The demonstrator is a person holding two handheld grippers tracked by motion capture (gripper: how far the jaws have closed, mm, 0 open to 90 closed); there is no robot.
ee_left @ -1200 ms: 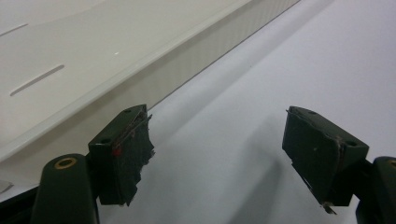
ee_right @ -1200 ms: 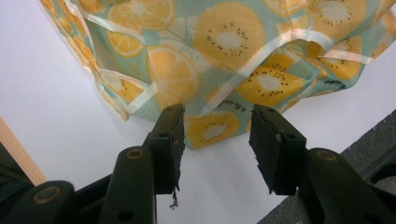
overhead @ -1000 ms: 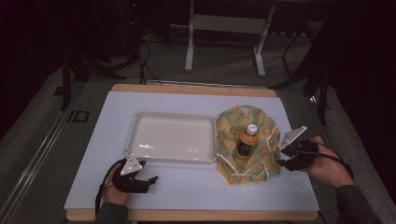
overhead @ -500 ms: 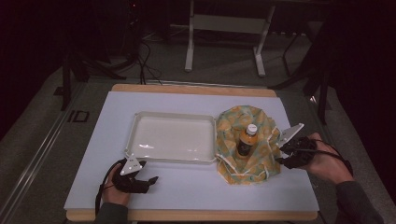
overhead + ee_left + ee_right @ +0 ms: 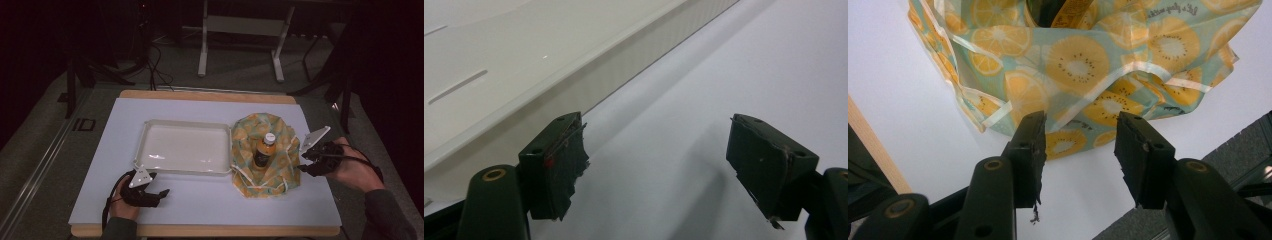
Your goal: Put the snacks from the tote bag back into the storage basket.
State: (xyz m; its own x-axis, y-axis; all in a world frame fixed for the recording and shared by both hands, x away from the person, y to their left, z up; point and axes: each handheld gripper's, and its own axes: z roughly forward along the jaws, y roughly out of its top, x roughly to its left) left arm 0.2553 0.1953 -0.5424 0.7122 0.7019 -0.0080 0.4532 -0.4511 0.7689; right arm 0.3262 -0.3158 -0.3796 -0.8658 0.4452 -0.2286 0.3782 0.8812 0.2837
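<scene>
The counter (image 5: 210,200) is carrying a pale sheet over a wooden top whose edge is showing along the far and near sides. It is standing in a dark room, with a grey floor, cables and the legs of a metal stand (image 5: 240,45) lying beyond the far edge.

A white tray (image 5: 150,137) is sitting at the middle of the counter, its long axis running parallel to the near edge. Just beside its right rim, toward the right edge of the counter, a fruit-print cloth bag (image 5: 280,170) is lying spread open. A bottle (image 5: 263,150) with a pale cap is standing upright inside the bag, its long axis vertical and its cap pointing up.

The right gripper (image 5: 309,161) is resting at the right edge of the bag. In the right gripper view its jaws are standing moderately apart, pointing at the hem of the bag (image 5: 1083,65); the hem is lying just ahead of the tips and nothing is sitting between them.

The left gripper (image 5: 159,196) is lying near the near-left corner of the counter, close to the tray's near rim. Its jaws are standing wide apart over bare counter, holding nothing, with the tray wall (image 5: 574,75) just beside them.
</scene>
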